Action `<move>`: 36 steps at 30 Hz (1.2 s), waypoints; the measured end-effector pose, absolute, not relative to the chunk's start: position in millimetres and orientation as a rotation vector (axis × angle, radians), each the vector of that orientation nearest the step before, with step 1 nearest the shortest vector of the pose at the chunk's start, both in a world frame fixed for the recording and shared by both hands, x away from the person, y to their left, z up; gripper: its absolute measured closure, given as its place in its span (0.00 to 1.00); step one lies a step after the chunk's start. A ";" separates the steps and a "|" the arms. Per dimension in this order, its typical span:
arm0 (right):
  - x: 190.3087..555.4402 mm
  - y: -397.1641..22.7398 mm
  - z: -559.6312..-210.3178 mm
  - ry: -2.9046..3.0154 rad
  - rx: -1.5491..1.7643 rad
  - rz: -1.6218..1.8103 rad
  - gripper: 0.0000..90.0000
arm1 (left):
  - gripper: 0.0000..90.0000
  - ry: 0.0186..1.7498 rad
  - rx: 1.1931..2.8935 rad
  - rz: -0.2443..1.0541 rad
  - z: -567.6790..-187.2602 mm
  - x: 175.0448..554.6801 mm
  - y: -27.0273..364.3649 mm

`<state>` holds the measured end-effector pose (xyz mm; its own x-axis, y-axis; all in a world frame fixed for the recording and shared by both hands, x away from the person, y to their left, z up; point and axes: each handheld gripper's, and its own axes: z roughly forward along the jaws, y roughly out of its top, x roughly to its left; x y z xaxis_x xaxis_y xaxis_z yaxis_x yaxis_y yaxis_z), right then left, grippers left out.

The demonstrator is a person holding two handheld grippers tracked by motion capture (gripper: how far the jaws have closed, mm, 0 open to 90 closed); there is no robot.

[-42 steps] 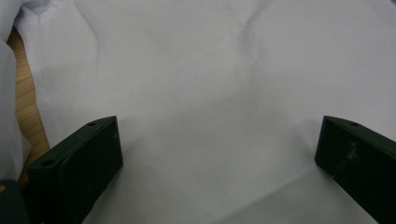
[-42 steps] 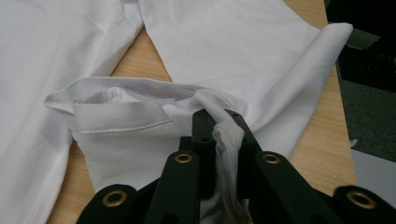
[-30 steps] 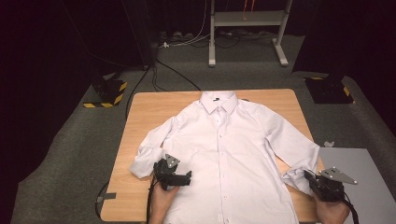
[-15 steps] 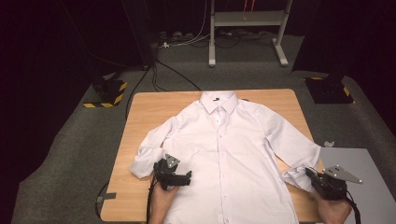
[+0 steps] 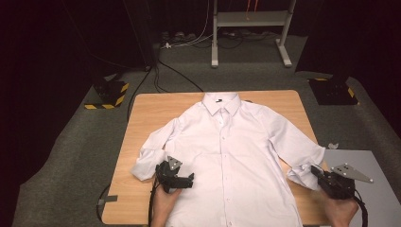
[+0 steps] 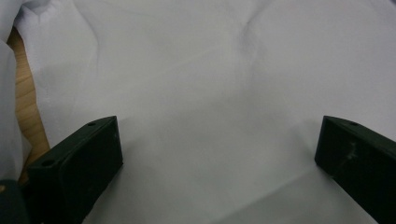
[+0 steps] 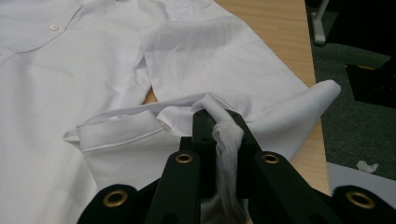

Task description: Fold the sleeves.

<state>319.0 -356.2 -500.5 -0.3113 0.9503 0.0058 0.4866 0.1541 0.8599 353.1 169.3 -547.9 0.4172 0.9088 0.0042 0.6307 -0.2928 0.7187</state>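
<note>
Shirt (image 5: 236,156): it lay face up and buttoned on the table (image 5: 151,111), collar (image 5: 221,101) at the far edge, hem toward you.

Left gripper (image 5: 182,178): you held it low over the shirt's front, near the hem on your left side. Its jaws stood wide apart, with flat white cloth between them and nothing pinched.

Right gripper (image 7: 219,126): your jaws were closed on a fold of the shirt's sleeve (image 7: 224,70), near its cuff (image 7: 126,137), at the table's right edge close to you. A twist of white cloth ran between the pads.

Right sleeve: it ran from the shoulder out to the table's right edge, and its end was bunched and lifted at your jaws.

Left sleeve (image 5: 153,151): it lay folded back beside the shirt's body, its end crumpled just left of your left gripper.

Table: bare wood showed on both sides of the shirt and between the right sleeve and the body.
</note>
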 end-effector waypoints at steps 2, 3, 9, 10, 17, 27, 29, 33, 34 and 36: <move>320.0 -356.0 -497.5 1.873 1.354 1.079 0.95 | 0.01 1.299 2.031 0.556 -547.9 353.1 169.4; 320.1 -355.7 -496.5 1.870 1.350 1.083 0.95 | 0.01 1.299 2.031 0.556 -547.9 353.1 169.4; 322.7 -354.5 -490.6 1.867 1.335 1.102 0.95 | 0.01 1.299 2.031 0.558 -547.8 353.1 169.6; 322.7 -354.5 -490.6 1.867 1.335 1.102 0.95 | 0.01 1.299 2.031 0.558 -547.8 353.1 169.6; 327.0 -352.6 -483.9 1.865 1.309 1.120 0.95 | 0.01 1.299 2.030 0.558 -547.9 353.1 169.6; 333.4 -349.7 -470.9 1.864 1.270 1.145 0.95 | 0.01 1.299 2.031 0.559 -547.9 353.1 169.6; 335.3 -348.2 -467.6 1.865 1.260 1.151 0.95 | 0.01 1.299 2.031 0.559 -547.8 353.1 169.6; 340.8 -344.4 -459.5 1.871 1.232 1.163 0.95 | 0.01 1.298 2.032 0.559 -547.8 353.1 169.6; 341.9 -343.6 -457.8 1.871 1.227 1.166 0.95 | 0.01 1.298 2.032 0.559 -547.8 353.1 169.6; 344.2 -342.0 -454.3 1.870 1.214 1.175 0.95 | 0.01 1.298 2.031 0.559 -547.8 353.1 169.6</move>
